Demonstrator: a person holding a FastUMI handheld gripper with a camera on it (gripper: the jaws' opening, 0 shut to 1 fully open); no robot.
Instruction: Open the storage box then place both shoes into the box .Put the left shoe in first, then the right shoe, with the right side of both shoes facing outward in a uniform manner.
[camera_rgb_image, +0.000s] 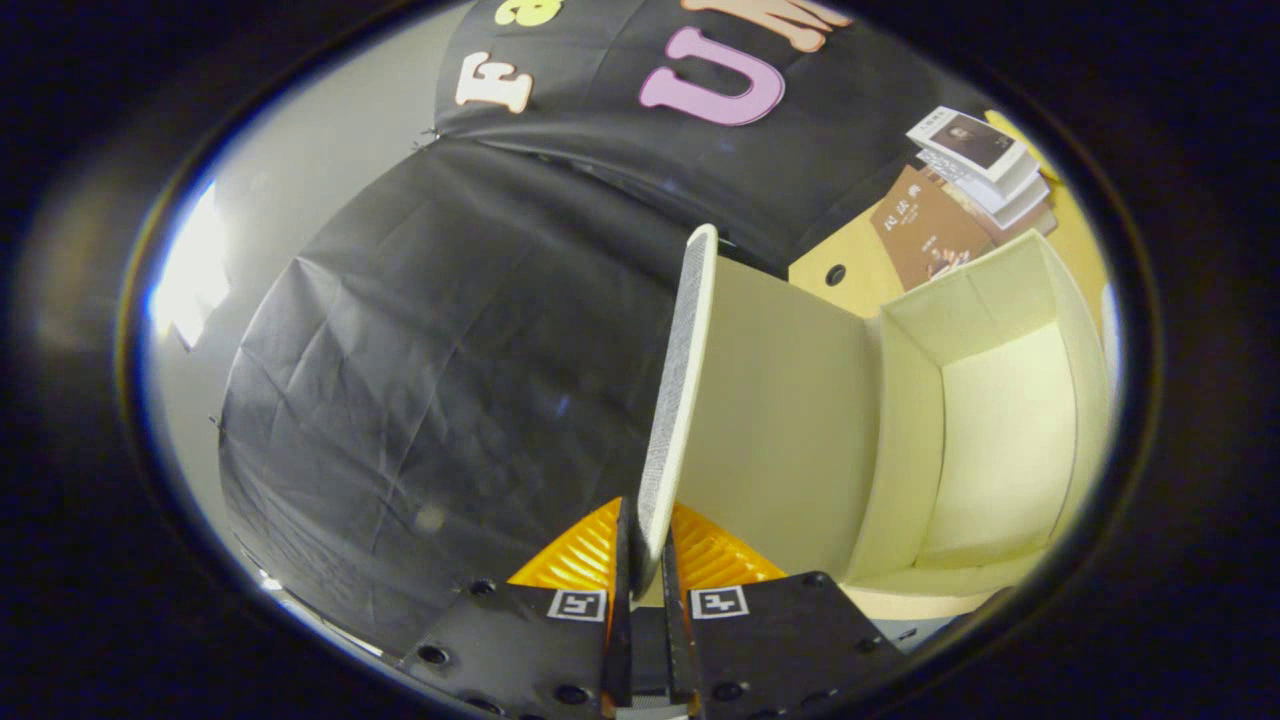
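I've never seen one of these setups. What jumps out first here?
The storage box's lid, swung up on edge, pinched between the tool's two fingers. Beside it the cream storage box gapes open, nothing inside. Beyond the box, a stack of books sits on a yellow table.

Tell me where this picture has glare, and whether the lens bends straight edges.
In the gripper view, strong white glare washes out the grey wall beside the black cloth; the fisheye bows the lid clamped in the claw, and the storage box walls curve too, though they stay sharp.

Cream storage box (1000, 440) — grey mesh-patterned lid (678, 390).
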